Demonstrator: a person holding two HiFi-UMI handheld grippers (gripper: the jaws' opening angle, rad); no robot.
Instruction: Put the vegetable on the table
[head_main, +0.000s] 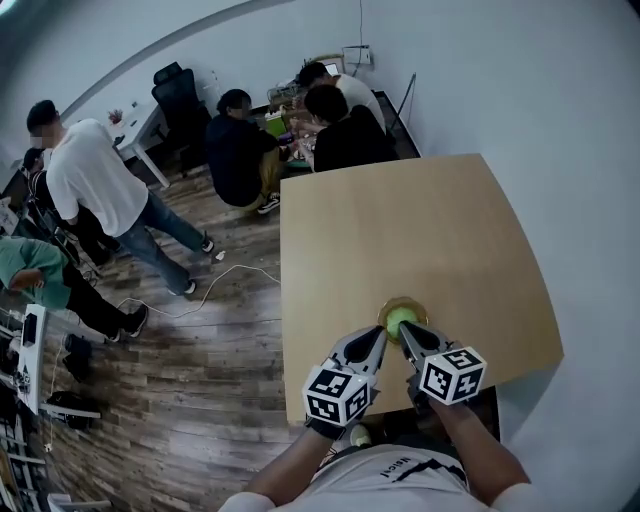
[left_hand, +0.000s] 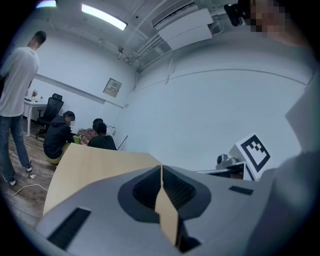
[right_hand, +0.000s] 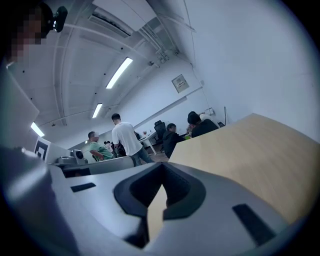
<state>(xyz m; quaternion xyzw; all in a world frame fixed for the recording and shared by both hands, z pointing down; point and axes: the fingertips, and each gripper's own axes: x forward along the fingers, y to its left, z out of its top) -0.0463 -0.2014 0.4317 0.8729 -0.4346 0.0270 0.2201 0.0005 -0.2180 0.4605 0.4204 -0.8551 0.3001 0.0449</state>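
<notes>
Left tool (head_main: 378, 338), grey-jawed and carrying a black-and-white marker cube, has its 2 jaws pressed fully together. In its own view the left tool (left_hand: 161, 171) shows the jaw tips meeting along 1 seam with nothing between them. The right tool (head_main: 406, 330), built the same way, is likewise closed. In the right gripper view the right tool (right_hand: 161, 172) has its jaws meeting at the tips and holds nothing.

The round green vegetable (head_main: 402, 320) sits inside a small round amber-rimmed bowl (head_main: 400, 302). The bowl stands on the pale wooden tabletop (head_main: 400, 230), close to its near edge. Both tools point at the bowl from the near side, the left tool just beside it and the right tool at its rim. Whether the right tool touches the rim cannot be told.

Both gripper views tilt upward over the tabletop toward the white wall and ceiling lights, so neither shows the bowl.

Beyond the tabletop's far edge, seated people in dark tops (head_main: 240, 150) gather at another desk. A standing person in a white T-shirt (head_main: 92, 180) is on the wood-plank floor (head_main: 200, 380), where a white cable (head_main: 215, 285) lies.
</notes>
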